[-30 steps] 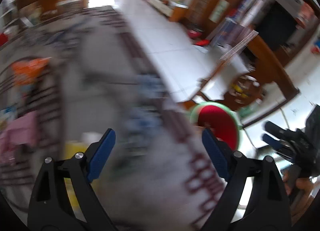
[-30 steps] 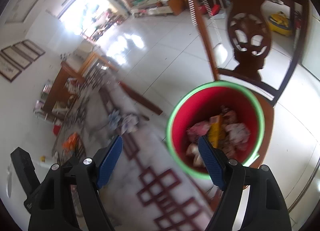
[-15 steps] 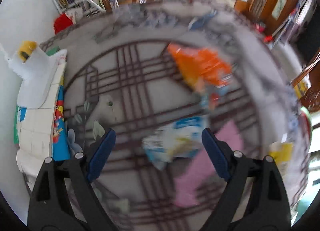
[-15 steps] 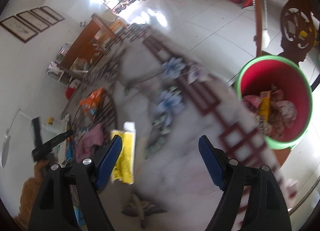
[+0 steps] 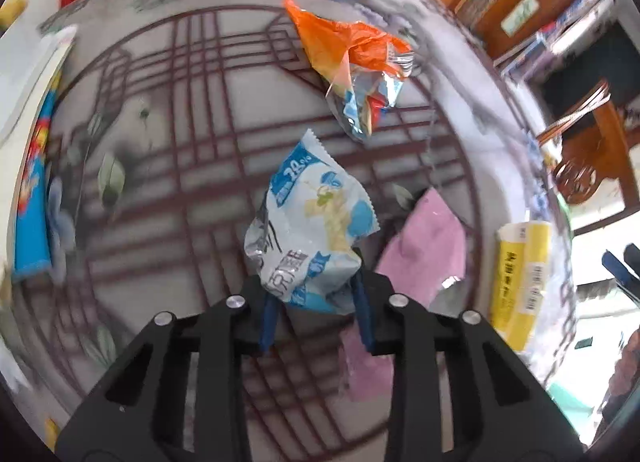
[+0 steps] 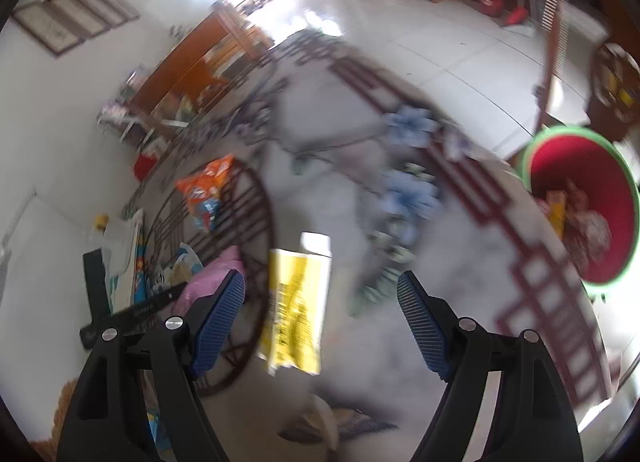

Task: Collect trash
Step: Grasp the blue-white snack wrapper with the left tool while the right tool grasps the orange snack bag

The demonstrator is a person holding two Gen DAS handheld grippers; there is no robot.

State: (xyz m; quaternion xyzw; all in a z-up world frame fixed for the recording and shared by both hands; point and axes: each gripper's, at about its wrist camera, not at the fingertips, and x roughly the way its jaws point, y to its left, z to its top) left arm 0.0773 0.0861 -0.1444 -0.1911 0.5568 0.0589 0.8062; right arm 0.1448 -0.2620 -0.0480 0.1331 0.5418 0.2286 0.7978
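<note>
Left gripper [image 5: 316, 302] pinches the blue-white wrapper [image 5: 310, 229]. Right gripper [image 6: 320, 318] gapes empty; yellow packet [image 6: 296, 310] lies lengthwise dead ahead.

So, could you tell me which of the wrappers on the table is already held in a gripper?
The blue-and-white snack bag, pinched by the left gripper. The orange, pink and yellow wrappers lie free.
</note>
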